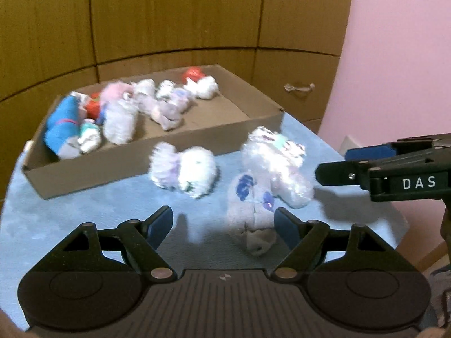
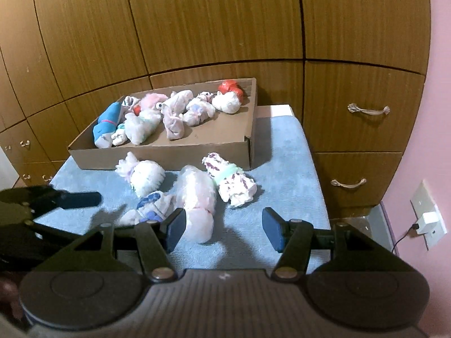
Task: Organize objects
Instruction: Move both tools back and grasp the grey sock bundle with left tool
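Jaws first: my left gripper [image 1: 222, 222] stands wide apart with nothing between the pads, though the right pad sits just beside the blue-printed sock bundle [image 1: 251, 205] — whether it touches I cannot tell through the blur. My right gripper [image 2: 222, 231] is parted about half as far as it goes and grips nothing; the near end of the pale pink bundle [image 2: 197, 200] lies in the gap close to the left pad, not pressed.

Outward from there, two more rolled bundles lie loose on the blue cloth [image 2: 290, 174]: a white one with a tied tuft [image 2: 143, 173] and a purple-patterned one with a green band [image 2: 231, 180], the latter touching the pink bundle's far end. In the left view these loose bundles smear together and their edges are hard to separate.

Beyond them sits the cardboard box [image 2: 169, 155], its near wall hiding the lower parts of the bundles inside. I make out a blue bundle [image 2: 107, 121] at the left end and a red one [image 2: 229, 87] in the far right corner; the pale ones between overlap too much to count.

Wooden cupboard doors [image 2: 211, 19] stand behind, a pink wall [image 2: 422, 146] at right.
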Action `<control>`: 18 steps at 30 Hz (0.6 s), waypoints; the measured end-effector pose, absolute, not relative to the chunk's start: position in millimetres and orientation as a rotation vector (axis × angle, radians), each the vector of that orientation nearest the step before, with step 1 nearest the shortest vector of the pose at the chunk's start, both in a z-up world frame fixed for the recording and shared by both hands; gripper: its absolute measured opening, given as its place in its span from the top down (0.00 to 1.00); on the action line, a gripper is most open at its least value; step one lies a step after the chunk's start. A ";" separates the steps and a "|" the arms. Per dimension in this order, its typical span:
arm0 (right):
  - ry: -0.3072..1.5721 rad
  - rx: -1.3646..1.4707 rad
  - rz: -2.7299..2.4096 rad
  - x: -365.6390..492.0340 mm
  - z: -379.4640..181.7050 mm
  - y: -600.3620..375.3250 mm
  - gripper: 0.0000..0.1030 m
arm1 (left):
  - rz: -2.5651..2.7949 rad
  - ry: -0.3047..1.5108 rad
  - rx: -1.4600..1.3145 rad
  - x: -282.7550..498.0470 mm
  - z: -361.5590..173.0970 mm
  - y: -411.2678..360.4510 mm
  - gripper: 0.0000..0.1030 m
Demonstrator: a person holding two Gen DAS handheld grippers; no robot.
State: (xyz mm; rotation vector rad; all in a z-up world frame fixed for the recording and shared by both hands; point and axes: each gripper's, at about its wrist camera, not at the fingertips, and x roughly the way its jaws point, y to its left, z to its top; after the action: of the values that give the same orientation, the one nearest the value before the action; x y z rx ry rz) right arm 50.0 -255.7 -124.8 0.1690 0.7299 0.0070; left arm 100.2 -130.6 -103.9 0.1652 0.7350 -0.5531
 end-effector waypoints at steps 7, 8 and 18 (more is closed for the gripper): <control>0.731 0.176 0.031 56.0 -128.2 -251.6 0.46 | -0.576 0.731 0.207 102.0 -111.5 -144.8 0.23; 0.731 0.175 0.035 56.9 -128.6 -250.5 0.46 | -0.577 0.731 0.213 102.8 -112.3 -145.8 0.23; 0.744 0.178 0.039 63.8 -132.5 -249.3 0.46 | -0.576 0.753 0.237 113.7 -120.0 -153.0 0.28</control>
State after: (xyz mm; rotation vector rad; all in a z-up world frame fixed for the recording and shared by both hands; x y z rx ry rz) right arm 63.8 -249.3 -132.5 0.1779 0.7435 0.0391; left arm 113.7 -153.0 -120.0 0.2368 0.7534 -0.5758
